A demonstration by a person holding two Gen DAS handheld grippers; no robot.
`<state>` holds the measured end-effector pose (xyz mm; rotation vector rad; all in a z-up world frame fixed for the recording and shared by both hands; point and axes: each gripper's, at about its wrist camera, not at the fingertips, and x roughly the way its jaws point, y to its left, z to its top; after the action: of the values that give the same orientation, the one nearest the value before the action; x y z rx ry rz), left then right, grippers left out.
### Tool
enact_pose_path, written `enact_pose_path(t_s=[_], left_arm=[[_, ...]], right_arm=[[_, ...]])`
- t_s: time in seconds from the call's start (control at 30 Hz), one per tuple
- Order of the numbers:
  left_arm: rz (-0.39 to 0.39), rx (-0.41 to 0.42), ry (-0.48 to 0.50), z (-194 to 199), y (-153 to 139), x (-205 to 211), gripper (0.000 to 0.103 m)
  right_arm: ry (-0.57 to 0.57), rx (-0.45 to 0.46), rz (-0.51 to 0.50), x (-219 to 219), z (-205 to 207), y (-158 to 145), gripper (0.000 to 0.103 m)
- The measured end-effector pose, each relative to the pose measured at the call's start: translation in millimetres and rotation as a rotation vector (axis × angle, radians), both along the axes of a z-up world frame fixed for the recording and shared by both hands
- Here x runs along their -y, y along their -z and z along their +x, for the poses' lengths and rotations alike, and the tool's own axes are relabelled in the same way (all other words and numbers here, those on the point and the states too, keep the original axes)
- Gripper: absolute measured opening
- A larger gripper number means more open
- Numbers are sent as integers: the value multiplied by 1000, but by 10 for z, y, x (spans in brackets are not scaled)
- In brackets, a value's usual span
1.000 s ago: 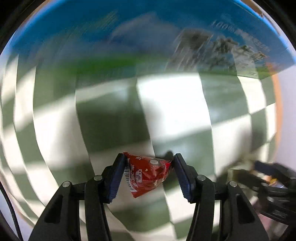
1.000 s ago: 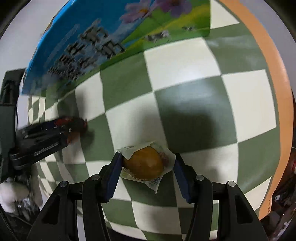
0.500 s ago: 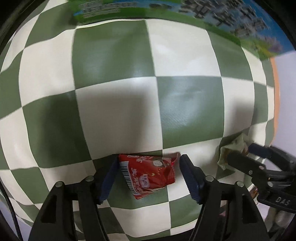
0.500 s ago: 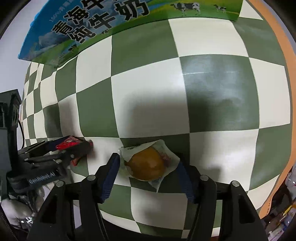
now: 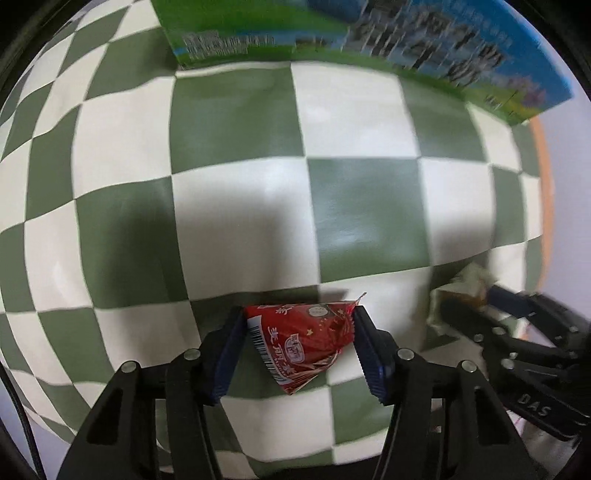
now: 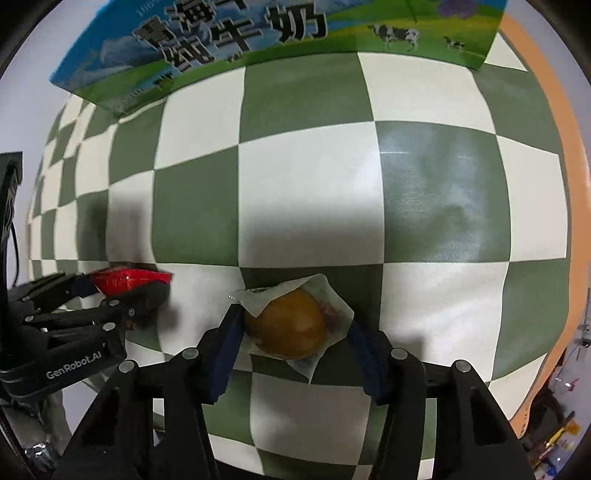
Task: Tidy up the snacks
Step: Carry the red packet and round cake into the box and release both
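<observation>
Between left gripper (image 5: 299,345) pads, red packet (image 5: 301,341) clamped; bun (image 6: 286,328) in right gripper (image 6: 291,341); box (image 6: 258,40) ahead, unreached.

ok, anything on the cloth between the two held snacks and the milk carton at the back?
Nothing visible. Only bare checkered cloth lies between the red packet, the wrapped bun and the milk carton.

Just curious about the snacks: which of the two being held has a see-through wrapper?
The round golden-brown bun in the right gripper: you see the pastry through its clear wrapper. The left gripper holds a red triangular packet, opaque and printed.
</observation>
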<state>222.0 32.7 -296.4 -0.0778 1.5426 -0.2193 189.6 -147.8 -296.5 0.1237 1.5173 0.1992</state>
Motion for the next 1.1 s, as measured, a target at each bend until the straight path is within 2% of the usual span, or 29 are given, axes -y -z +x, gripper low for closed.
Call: enact_pose_path(t_s=[0.07, 0.17, 0.27, 0.3, 0.37, 0.5, 0.6, 0.67, 0.8, 0.93, 1.0, 1.03, 1.07, 1.1], left_arm=[[-45, 29, -13, -20, -143, -144, 55], [-113, 107, -22, 41, -630, -148, 55], [-174, 194, -26, 134, -1113, -72, 55], [-195, 221, -22, 292, -1323, -20, 55], [-222, 257, -20, 473, -1567, 102, 55], [-227, 296, -27, 907, -1809, 226, 55], [-214, 270, -48, 1292, -1798, 301, 55], [-210, 224, -72, 1511, -1738, 268, 55], [-207, 122, -119, 1851, -1447, 233, 55], [-186, 37, -128, 2035, -1179, 243, 56], [-134, 19, -135, 2060, -1089, 251, 57], [-121, 11, -128, 2062, -1052, 261, 65], [-121, 6, -124, 2064, -1021, 268, 79], [-120, 3, -119, 2057, -991, 275, 85]], right_arm=[[11, 8, 38, 11, -9, -105, 57], [14, 50, 85, 64, 20, -402, 57], [6, 120, 127, 129, 132, -832, 57], [5, 149, 140, 157, 186, -997, 57], [2, 209, 158, 269, 378, -1344, 57], [-11, 332, 170, 358, 769, -1974, 57], [-22, 378, 137, 373, 1151, -2175, 57], [-31, 377, 111, 416, 1405, -2185, 57], [-38, 321, 83, 409, 1844, -2010, 57], [-45, 247, 85, 401, 2040, -1696, 58], [-54, 197, 106, 369, 2118, -1531, 60], [-60, 165, 116, 355, 2142, -1447, 61], [-58, 132, 115, 349, 2163, -1366, 65], [-58, 104, 106, 346, 2180, -1291, 76]])
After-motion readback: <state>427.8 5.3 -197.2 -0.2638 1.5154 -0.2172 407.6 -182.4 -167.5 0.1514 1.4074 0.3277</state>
